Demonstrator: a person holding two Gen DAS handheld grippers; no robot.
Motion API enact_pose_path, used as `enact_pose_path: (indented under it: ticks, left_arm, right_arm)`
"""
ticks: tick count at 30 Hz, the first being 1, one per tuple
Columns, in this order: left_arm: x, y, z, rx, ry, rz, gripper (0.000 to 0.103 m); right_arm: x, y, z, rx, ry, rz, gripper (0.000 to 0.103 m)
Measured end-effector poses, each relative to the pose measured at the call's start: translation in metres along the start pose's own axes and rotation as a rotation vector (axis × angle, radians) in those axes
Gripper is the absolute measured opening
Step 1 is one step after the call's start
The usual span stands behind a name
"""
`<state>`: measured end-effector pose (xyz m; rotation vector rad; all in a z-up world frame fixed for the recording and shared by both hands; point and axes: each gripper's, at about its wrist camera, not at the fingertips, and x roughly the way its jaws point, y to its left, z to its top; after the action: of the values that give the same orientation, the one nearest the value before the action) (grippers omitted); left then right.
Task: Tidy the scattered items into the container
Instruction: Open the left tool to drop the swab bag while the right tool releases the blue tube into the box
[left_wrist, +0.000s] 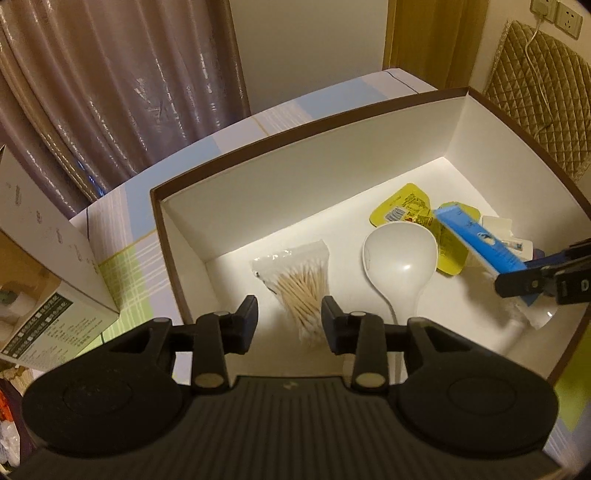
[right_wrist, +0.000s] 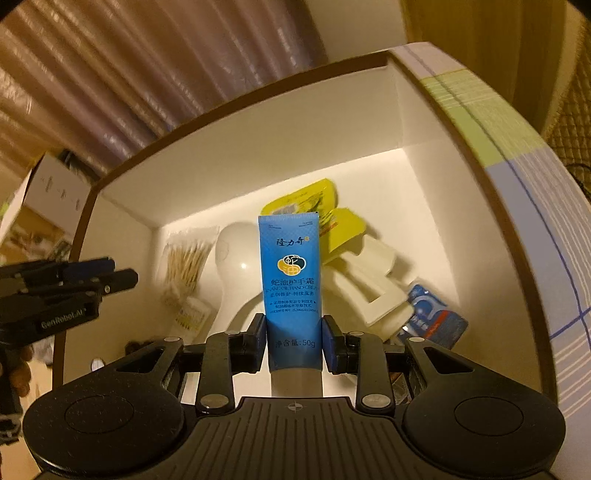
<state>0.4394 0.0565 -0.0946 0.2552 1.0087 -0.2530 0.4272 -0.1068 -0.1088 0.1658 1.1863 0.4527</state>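
The brown-rimmed white cardboard box (left_wrist: 207, 229) already holds most items, including the bagged cotton swabs (left_wrist: 299, 284) beneath the empty, part-open left gripper (left_wrist: 290, 325), while the right gripper (right_wrist: 293, 341), low inside it, has the blue hand-cream tube (right_wrist: 290, 266) between its jaws, unreleased.

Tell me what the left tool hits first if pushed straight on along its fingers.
Most likely the bag of cotton swabs, lying on the box floor between the open left tool's fingers; depth is uncertain.

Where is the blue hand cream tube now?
The blue hand cream tube stands between the right gripper pads, over the box, before the white spoon.
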Motion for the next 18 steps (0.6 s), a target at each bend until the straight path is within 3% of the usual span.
enact_pose_path:
  ticks: [2,3,11,14,18]
  left_arm:
    - [-0.003,0.001,-0.002,-0.003,0.0,-0.004,0.033]
    - [-0.005,0.002,-0.003,-0.003,-0.001,-0.006,0.033]
    - [-0.017,0.001,-0.005,-0.024,0.008,-0.014,0.041]
    - [-0.019,-0.004,-0.007,-0.018,0.022,-0.017,0.051]
    - [-0.025,-0.015,-0.01,-0.005,0.037,-0.022,0.062]
  right_arm:
    - [-0.001,0.006,-0.001,-0.04,-0.004,-0.013,0.072]
    - [-0.005,0.01,-0.002,-0.075,-0.022,-0.033,0.076]
    - [-0.018,0.027,-0.007,-0.26,-0.006,-0.137,0.079]
    - [-0.018,0.028,-0.011,-0.286,0.005,-0.174,0.102]
    - [-0.02,0.028,-0.014,-0.298,0.02,-0.187,0.102]
